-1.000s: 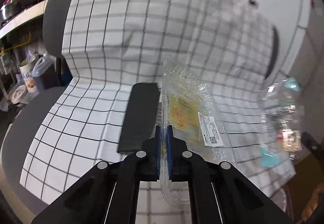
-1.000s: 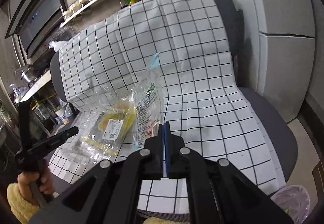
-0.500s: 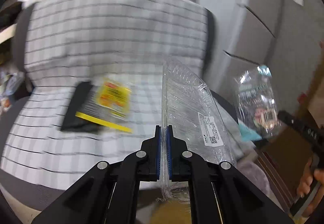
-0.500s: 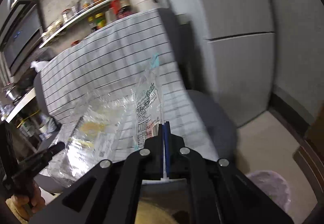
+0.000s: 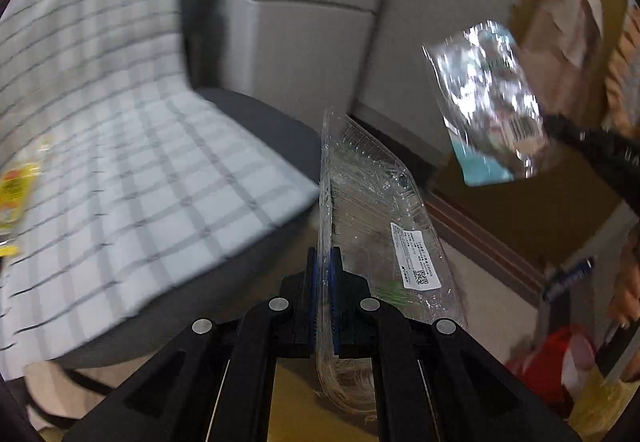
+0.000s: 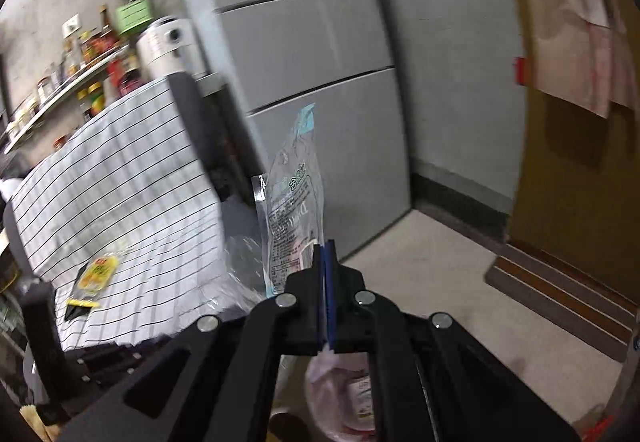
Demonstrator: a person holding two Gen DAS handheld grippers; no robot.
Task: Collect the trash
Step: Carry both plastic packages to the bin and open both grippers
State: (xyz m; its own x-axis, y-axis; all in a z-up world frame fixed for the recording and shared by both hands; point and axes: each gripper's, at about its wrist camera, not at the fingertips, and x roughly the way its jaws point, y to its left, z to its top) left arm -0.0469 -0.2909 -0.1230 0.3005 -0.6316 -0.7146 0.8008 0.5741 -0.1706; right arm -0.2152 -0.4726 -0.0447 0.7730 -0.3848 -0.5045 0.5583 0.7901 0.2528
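My left gripper (image 5: pixel 325 262) is shut on a clear plastic food tray (image 5: pixel 376 218) with a white label, held in the air past the chair's right edge. My right gripper (image 6: pixel 325 254) is shut on a clear printed plastic bag (image 6: pixel 294 210) that stands up from the jaws. That bag also shows in the left wrist view (image 5: pixel 486 98), upper right. A yellow wrapper (image 6: pixel 98 272) on a black piece lies on the checked cloth (image 6: pixel 120 170) of the chair; it shows blurred in the left wrist view (image 5: pixel 16 186). A pink-lined trash bag (image 6: pixel 344 394) sits on the floor below my right gripper.
A grey fridge (image 6: pixel 312 74) stands behind the chair. A brown door (image 6: pixel 580 162) and step are at the right. A shelf with bottles (image 6: pixel 92 54) runs along the far wall. Red trash (image 5: pixel 556 362) lies low at the right in the left wrist view.
Both grippers have swung right, away from the chair toward the floor and door, each still holding its item. The yellow wrapper and black piece stayed on the cloth.
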